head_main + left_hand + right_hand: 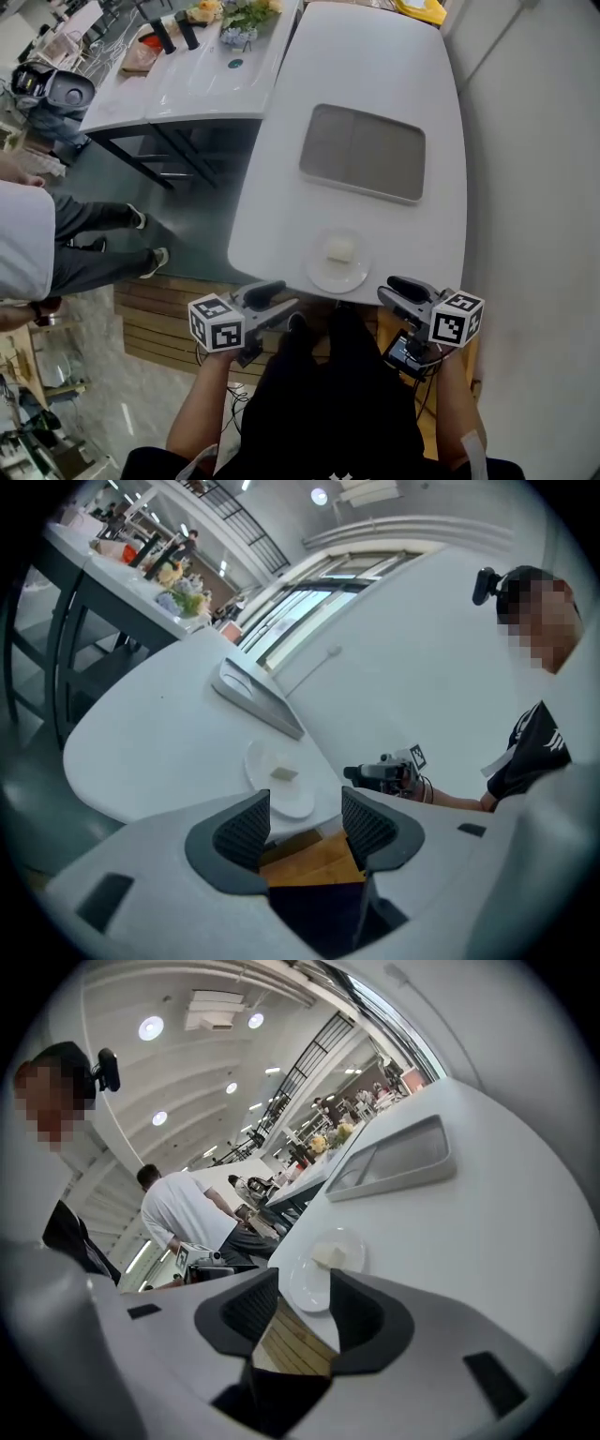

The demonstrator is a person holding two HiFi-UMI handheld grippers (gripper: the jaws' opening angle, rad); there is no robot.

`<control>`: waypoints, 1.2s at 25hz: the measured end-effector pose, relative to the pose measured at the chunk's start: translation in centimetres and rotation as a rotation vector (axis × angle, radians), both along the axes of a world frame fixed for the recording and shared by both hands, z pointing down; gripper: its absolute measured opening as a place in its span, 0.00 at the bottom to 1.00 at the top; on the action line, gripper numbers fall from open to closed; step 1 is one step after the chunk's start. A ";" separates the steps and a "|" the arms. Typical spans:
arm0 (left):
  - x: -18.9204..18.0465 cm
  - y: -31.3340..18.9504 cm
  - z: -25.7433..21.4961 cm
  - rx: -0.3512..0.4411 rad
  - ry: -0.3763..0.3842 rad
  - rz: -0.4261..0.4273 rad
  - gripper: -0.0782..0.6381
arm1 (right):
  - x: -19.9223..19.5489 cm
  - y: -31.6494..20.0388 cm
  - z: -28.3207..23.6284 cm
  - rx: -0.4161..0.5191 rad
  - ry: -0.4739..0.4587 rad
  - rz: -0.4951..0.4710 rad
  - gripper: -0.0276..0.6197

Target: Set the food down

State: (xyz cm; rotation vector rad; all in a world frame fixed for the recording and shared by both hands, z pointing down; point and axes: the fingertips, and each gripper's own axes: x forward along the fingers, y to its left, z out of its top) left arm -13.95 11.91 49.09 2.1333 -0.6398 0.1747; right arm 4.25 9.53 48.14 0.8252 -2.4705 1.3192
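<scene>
A pale chunk of food lies on a small white plate at the near edge of the white table. My left gripper hangs just off that edge, left of the plate, open and empty. My right gripper is on the plate's right, also open with nothing between its jaws. In the left gripper view the plate and food show beyond the open left gripper. In the right gripper view the plate and food sit just past the open right gripper.
A grey rectangular tray lies on the table beyond the plate. A white wall runs along the right. At the far left stands another table with flowers and bottles. A person in a white shirt stands at the left.
</scene>
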 end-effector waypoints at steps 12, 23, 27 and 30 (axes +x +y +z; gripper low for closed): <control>2.4 -3.5 3.6 -0.270 -0.110 -0.056 0.40 | 0.4 -4.3 6.1 -0.328 -0.024 -0.157 0.28; 2.2 -5.2 6.1 -0.361 -0.133 0.030 0.40 | -1.0 -4.9 8.2 -0.425 -0.035 -0.154 0.28; 2.3 -5.5 6.6 -0.373 -0.151 0.060 0.40 | -1.4 -5.4 8.2 -0.441 -0.048 -0.139 0.28; 2.5 -6.4 7.1 -0.379 -0.151 0.074 0.39 | -1.8 -6.2 8.6 -0.451 -0.050 -0.142 0.27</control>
